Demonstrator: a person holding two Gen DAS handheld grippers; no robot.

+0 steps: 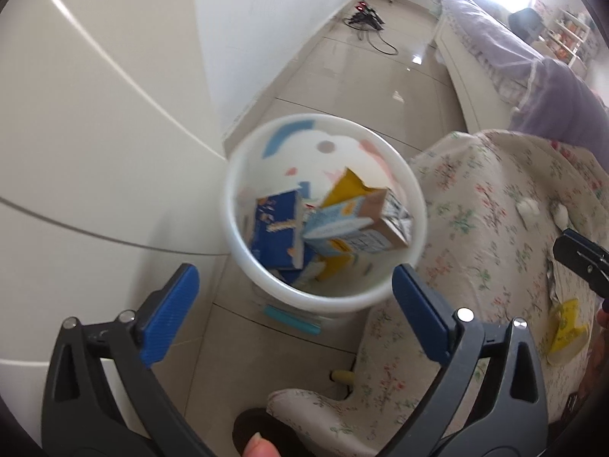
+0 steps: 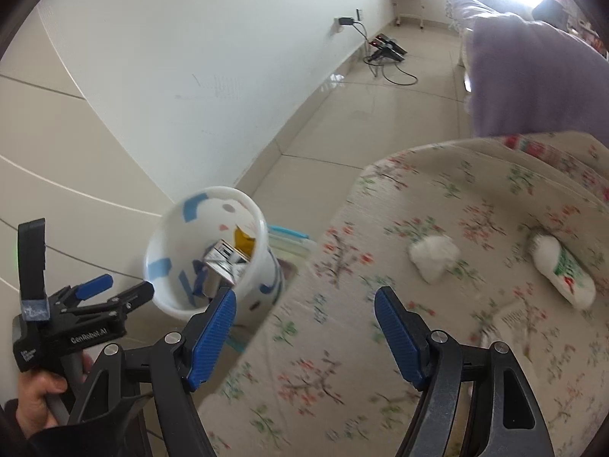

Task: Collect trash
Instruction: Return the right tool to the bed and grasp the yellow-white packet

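Floral cloth (image 2: 437,198) holds tissue (image 2: 434,257); bin (image 1: 323,297) has cartons (image 1: 357,224); left gripper (image 1: 295,316) and right gripper (image 2: 304,327) gape, empty.

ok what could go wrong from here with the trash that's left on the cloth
The crumpled tissue is soft and low, so the open right gripper may pinch the floral tablecloth with it. The white bin stands off the table edge, with cartons leaning high inside, so a drop could miss.

One white bin (image 1: 323,289) — three cartons (image 1: 357,224) inside; one crumpled tissue (image 2: 434,257), one tube (image 2: 563,270).
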